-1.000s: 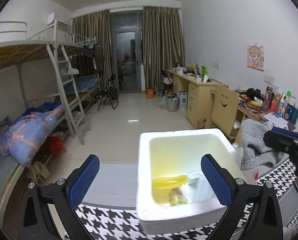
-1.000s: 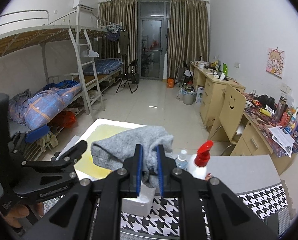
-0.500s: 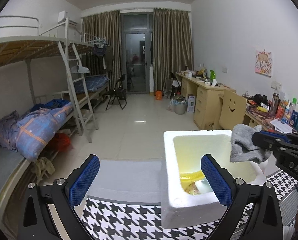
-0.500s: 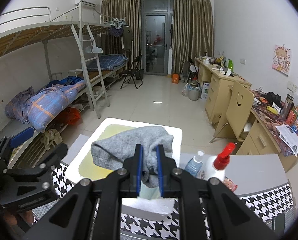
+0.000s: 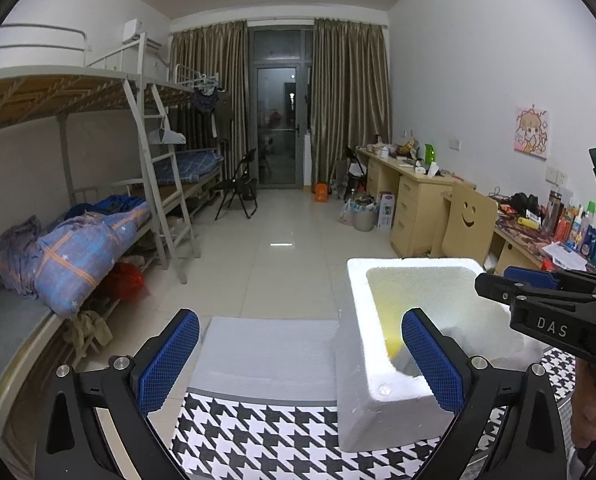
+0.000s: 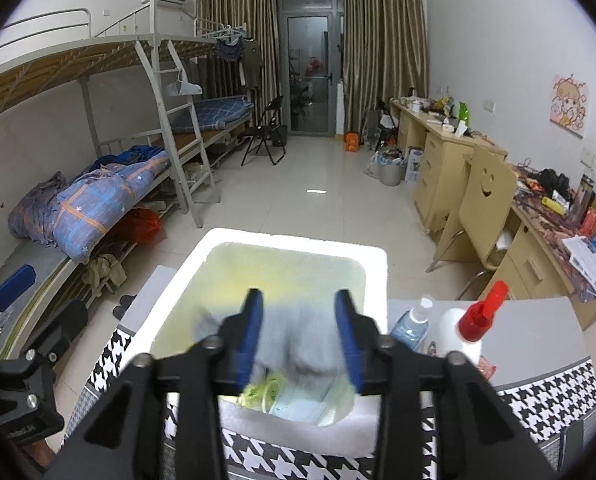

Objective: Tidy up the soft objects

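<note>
A white foam box (image 6: 298, 240) stands on the houndstooth tabletop (image 6: 537, 396). My right gripper (image 6: 298, 300) hangs over its opening and its jaws are opening. A grey soft cloth (image 6: 298, 340), blurred, sits loose between the blue pads and sags into the box, and the pads do not press on it. In the left wrist view the box (image 5: 377, 392) is at the right, with the right gripper (image 5: 493, 280) reaching over it. My left gripper (image 5: 299, 320) stands wide open with nothing between its fingers, to the left of the box.
A white spray bottle with a red trigger (image 6: 469, 332) and a small clear bottle (image 6: 411, 320) stand right of the box. Inside lie a yellow-green packet (image 6: 262, 392) and a paper (image 6: 298, 404). A grey foam board (image 5: 266, 352) lies left of the box.
The right jaws went from shut on the grey cloth to apart, and the cloth has dropped lower into the box. The left gripper shifted left, away from the box.
</note>
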Motion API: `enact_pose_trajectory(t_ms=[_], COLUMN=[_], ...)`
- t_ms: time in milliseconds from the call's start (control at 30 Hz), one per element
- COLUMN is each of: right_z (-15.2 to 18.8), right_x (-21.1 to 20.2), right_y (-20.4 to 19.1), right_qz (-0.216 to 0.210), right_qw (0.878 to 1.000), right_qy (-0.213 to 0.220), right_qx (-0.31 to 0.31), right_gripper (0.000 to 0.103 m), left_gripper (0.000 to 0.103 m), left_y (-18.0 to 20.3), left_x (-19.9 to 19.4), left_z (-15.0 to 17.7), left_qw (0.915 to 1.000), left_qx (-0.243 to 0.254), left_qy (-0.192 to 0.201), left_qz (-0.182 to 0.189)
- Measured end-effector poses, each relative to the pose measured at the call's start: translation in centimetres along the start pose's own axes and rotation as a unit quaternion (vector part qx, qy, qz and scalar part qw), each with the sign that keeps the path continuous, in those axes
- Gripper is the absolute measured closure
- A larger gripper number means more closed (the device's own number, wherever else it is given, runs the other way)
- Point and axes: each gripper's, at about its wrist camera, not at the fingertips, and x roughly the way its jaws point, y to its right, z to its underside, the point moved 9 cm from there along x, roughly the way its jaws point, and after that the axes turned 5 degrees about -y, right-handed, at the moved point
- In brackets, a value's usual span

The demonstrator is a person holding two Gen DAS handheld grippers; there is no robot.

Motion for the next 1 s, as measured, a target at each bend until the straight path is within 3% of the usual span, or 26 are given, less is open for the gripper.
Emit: enact_pose_trajectory(t_ms=[133, 467, 1000], right_z=[0.5, 0.7, 2.4], right_x=[0.0, -3.0, -8.2], right_y=[-0.1, 0.0, 0.2], right_qz=[0.001, 0.006, -0.007], right_qw=[1.000, 1.000, 0.999], right_qy=[-0.011, 0.010, 0.045], right_qx=[0.005, 0.014, 0.004], right_gripper=[0.053, 0.022, 0.017], left_gripper=[0.001, 0.001, 0.001], left_y=[-0.2, 0.4, 2.2], left_x=[-0.2, -2.2, -6.8], left_z=[0.1, 0.0, 0.9], left_qw=[1.0000, 0.9999, 0.9996], left_qx=[-0.004, 0.006, 0.020], left_qy=[0.000, 0.010, 0.021], left_qz=[0.002, 0.000, 0.004])
